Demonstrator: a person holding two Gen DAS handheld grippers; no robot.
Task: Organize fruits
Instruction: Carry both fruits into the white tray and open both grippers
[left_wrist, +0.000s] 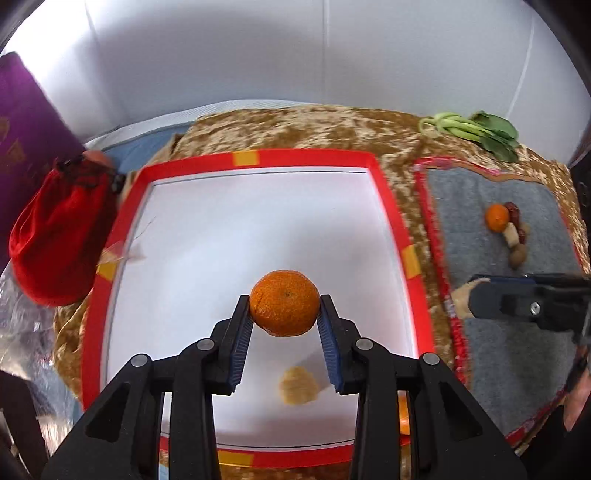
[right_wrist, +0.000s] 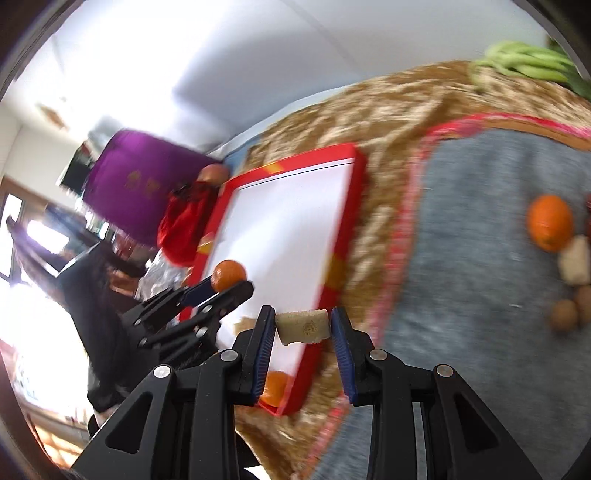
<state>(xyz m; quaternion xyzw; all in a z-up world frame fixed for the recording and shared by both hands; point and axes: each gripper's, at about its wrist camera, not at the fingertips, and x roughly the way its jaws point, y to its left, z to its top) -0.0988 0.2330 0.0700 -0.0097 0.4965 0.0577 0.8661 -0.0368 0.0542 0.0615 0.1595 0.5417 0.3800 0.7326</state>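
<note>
Left gripper (left_wrist: 284, 314) is clamping a mandarin (left_wrist: 284, 308) above the red-rimmed tray (left_wrist: 391, 206). Right gripper (right_wrist: 303, 325) is pinching a pale chunk (right_wrist: 303, 326) over the tray's right rim. The grey mat (left_wrist: 517, 350), carrying the fruit cluster (left_wrist: 508, 230), is lying to the right, nearer the right gripper.

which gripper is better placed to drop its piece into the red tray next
Left. The left gripper holds its round orange mandarin directly above the red-rimmed white tray; the right gripper with its beige chunk is only near the edge.
</note>
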